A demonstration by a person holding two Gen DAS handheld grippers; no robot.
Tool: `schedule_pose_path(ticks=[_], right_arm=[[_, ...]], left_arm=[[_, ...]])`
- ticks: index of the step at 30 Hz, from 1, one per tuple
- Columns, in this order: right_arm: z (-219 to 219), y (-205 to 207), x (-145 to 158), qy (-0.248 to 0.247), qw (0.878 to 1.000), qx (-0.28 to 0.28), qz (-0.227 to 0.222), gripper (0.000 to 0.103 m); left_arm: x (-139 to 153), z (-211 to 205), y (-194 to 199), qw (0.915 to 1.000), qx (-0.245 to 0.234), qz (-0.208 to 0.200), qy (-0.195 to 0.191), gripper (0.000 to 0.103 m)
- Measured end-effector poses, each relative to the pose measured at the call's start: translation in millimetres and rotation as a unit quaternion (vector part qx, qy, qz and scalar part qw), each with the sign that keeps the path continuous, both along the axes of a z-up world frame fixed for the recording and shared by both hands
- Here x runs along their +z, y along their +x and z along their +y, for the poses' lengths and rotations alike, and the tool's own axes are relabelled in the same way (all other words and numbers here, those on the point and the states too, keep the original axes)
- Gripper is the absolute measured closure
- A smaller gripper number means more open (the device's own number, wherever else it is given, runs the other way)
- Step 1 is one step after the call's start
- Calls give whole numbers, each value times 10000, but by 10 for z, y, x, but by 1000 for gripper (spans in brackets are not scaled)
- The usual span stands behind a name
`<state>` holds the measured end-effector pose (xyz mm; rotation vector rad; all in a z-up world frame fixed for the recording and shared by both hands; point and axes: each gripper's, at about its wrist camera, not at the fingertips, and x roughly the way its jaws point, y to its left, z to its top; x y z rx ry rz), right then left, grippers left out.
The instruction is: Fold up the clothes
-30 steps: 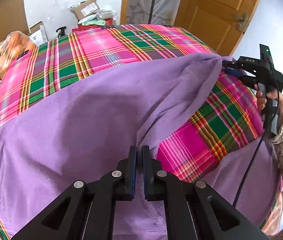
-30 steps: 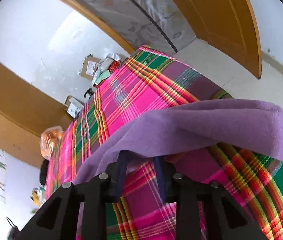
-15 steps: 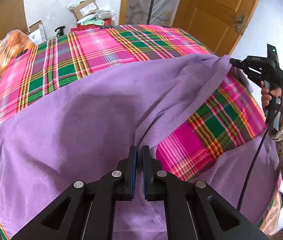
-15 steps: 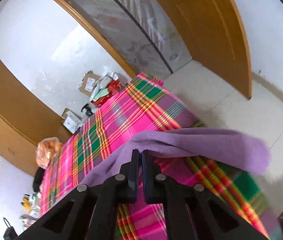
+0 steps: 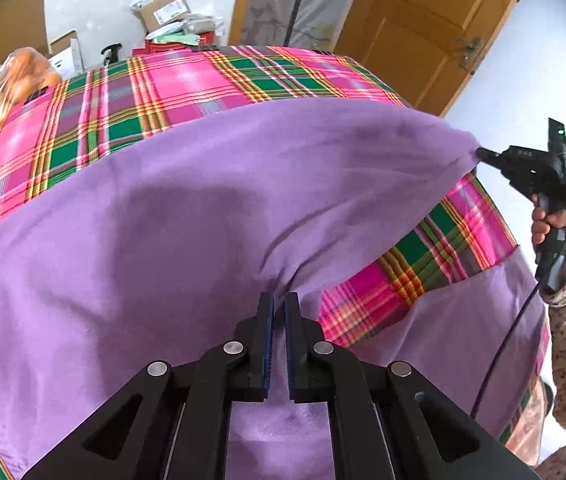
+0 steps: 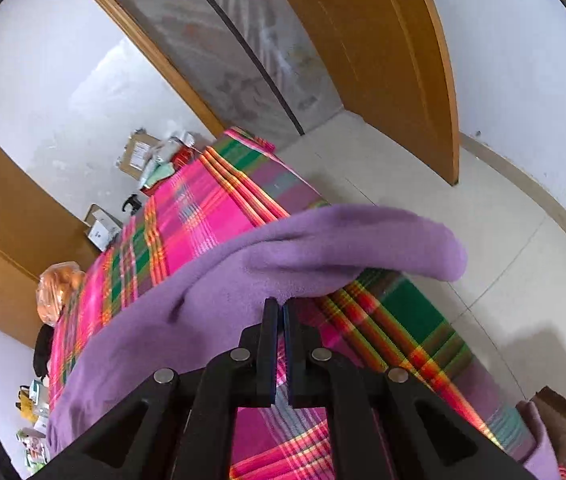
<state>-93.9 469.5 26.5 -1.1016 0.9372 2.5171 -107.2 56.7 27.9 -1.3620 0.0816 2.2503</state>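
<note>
A large purple fleece garment (image 5: 187,216) lies spread over a table with a pink and green plaid cloth (image 5: 187,88). My left gripper (image 5: 279,300) is shut on a fold of the purple garment at its near edge. My right gripper (image 6: 277,308) is shut on another part of the garment (image 6: 291,256) and holds it lifted above the plaid cloth (image 6: 187,216). In the left wrist view the right gripper (image 5: 483,154) pinches the garment's far right corner, stretched out past the table edge.
A bag of oranges (image 5: 7,84) sits at the table's far left corner. Cardboard boxes (image 5: 163,8) and clutter stand behind the table. A wooden door (image 6: 383,52) and tiled floor (image 6: 483,216) lie to the right.
The right gripper shut on the purple garment and pulled its corner outward to the right and up, stretching the fabric. The left gripper kept its hold.
</note>
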Motion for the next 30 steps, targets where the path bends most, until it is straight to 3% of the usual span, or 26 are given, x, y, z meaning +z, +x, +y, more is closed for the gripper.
schedule_pose_path(ticks=[2, 4, 6, 13, 14, 15, 16, 24, 30], right_arm=[[20, -33, -44, 17, 10000, -25, -31, 100], [31, -61, -82, 20, 10000, -14, -70, 100], [31, -80, -118, 13, 10000, -10, -98, 100], [12, -56, -128, 117, 9999, -31, -24, 100], [-9, -34, -70, 259, 9997, -27, 40, 100], [-30, -11, -12, 400, 9991, -24, 103, 100], [-54, 12, 50, 541, 9984, -16, 165, 100], [-205, 279, 587, 1131, 9918, -32, 598, 103], [-110, 458, 379, 965, 9952, 54, 128, 103]], left_arm=[[-1, 83, -7, 9998, -123, 37, -127, 82], [-14, 141, -10, 9995, -243, 18, -189, 81], [-15, 215, 23, 9984, -372, 134, -399, 72], [-115, 465, 72, 9925, -695, 280, -963, 71], [-121, 484, 79, 9914, -736, 327, -1034, 73], [-127, 503, 86, 9901, -778, 374, -1106, 88], [-120, 503, 89, 9894, -790, 416, -1143, 95], [272, 90, 110, 9973, -263, 604, -329, 96], [213, -25, 214, 9988, -320, 356, -116, 97]])
